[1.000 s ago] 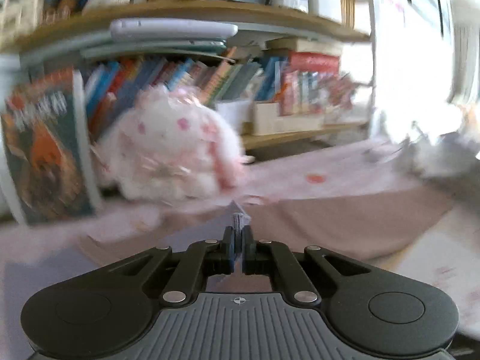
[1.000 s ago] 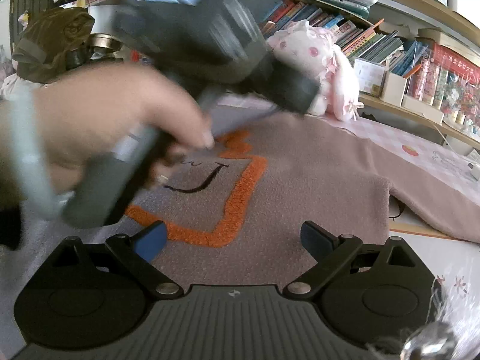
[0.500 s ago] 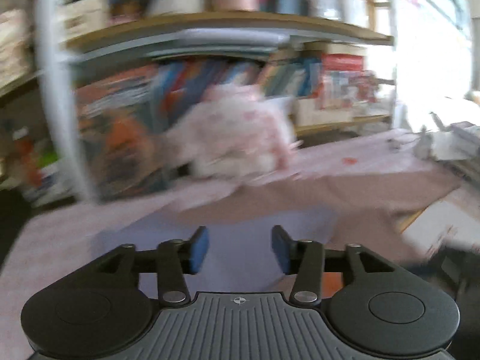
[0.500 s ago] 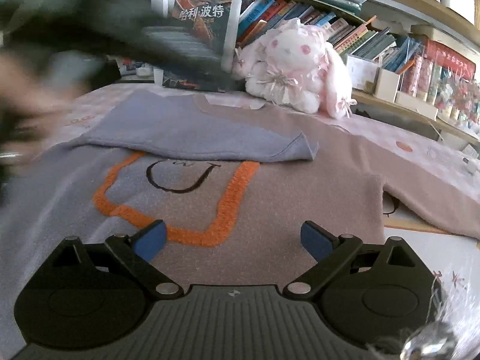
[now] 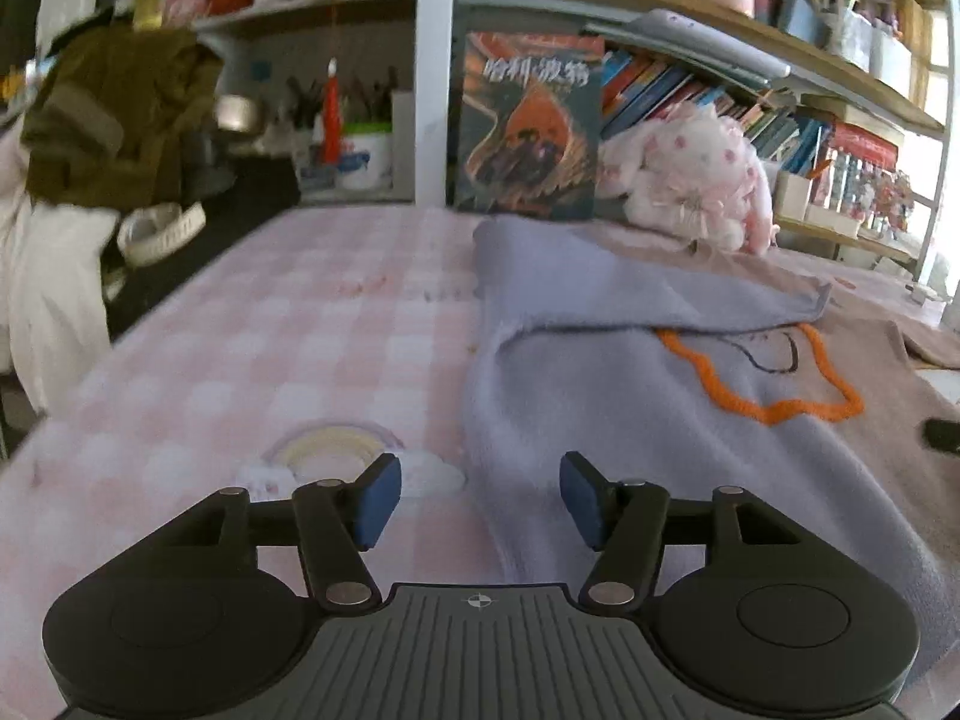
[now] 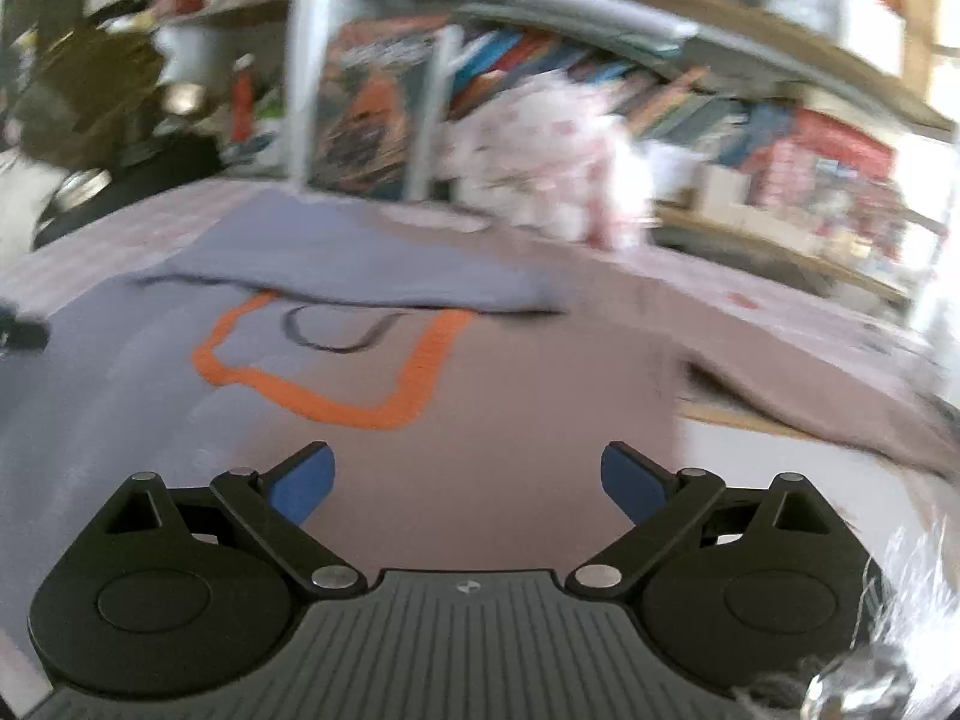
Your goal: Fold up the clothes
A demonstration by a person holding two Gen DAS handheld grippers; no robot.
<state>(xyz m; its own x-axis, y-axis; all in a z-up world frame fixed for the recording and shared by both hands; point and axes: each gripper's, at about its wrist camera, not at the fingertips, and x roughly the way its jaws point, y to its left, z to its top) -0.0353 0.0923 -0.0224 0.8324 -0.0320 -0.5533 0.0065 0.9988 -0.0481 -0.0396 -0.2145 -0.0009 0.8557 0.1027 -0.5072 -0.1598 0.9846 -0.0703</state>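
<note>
A fleecy two-tone sweater point(image 5: 690, 420), lavender-blue on one half and dusty mauve on the other, lies spread flat on a pink-and-white checked bedspread point(image 5: 288, 348), with its blue sleeve point(image 5: 630, 294) folded across the chest so that the cuff ends near the middle of the garment. Below that sleeve an orange stitched outline point(image 5: 774, 384) frames a thin black curved line on the sweater's front. The left gripper point(image 5: 474, 501) hovers low over the blue edge of the sweater, its blue-padded jaws spread wide with nothing between them; a pastel rainbow print point(image 5: 342, 450) on the bedspread shows just beyond its left finger. The right gripper point(image 6: 468, 483) hangs over the mauve half of the sweater, jaws likewise wide apart and empty, with the orange outline straight ahead of it; this view is smeared by motion blur. The mauve sleeve point(image 6: 810, 378) stretches away to the right across the bed. At the head of the bed sits a white plush rabbit with pink spots point(image 5: 690, 180), beside an upright dark illustrated book point(image 5: 528, 132), in front of wooden shelves crowded with books point(image 5: 750, 102).
</note>
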